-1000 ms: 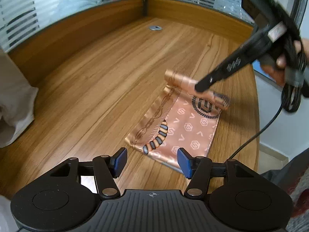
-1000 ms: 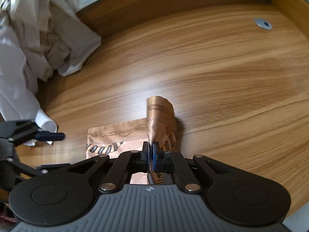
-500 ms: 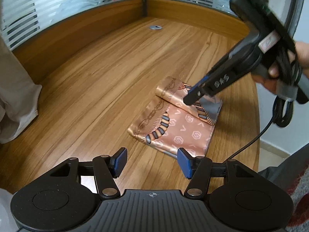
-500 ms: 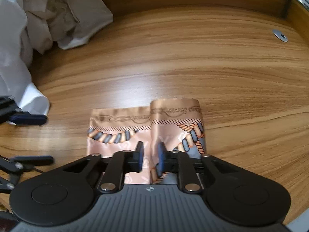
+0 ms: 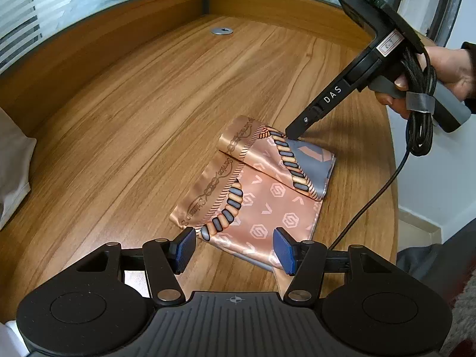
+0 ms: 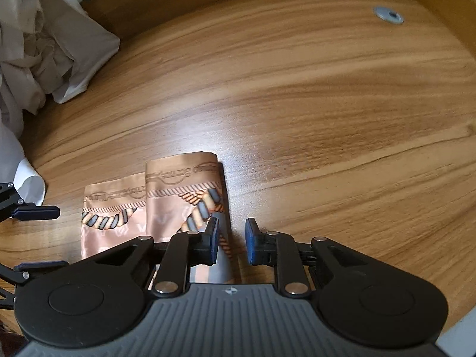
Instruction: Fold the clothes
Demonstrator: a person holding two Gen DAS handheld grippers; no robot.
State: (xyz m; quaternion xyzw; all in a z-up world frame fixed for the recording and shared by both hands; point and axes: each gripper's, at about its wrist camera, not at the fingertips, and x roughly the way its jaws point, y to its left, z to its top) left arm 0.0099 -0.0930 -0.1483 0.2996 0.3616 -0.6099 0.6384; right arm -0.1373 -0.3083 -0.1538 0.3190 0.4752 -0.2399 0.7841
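Observation:
A peach satin scarf (image 5: pixel 261 184) with a rope print lies on the wooden table, its far end folded back over itself into a double layer (image 6: pixel 184 190). My left gripper (image 5: pixel 233 248) stands open just before the scarf's near edge, nothing between its blue pads. My right gripper (image 6: pixel 231 242) is open, hovering over the folded end's right edge, and holds nothing. In the left wrist view the right gripper (image 5: pixel 293 132) points down at the fold, held by a hand (image 5: pixel 446 74). The left gripper's fingers (image 6: pixel 35 212) show at the left edge of the right wrist view.
A heap of pale crumpled clothes (image 6: pixel 44 47) lies at the table's far left, and a beige piece (image 5: pixel 12 163) shows at the left. A metal cable grommet (image 5: pixel 221 31) sits near the raised wooden back rim. The table's curved edge (image 5: pixel 392 196) runs close on the right; a black cable (image 5: pixel 374 202) hangs there.
My right gripper, shut on the scarf's end a second ago, laid it over the scarf, opened and let go. The fold now lies flat. The left gripper stayed open.

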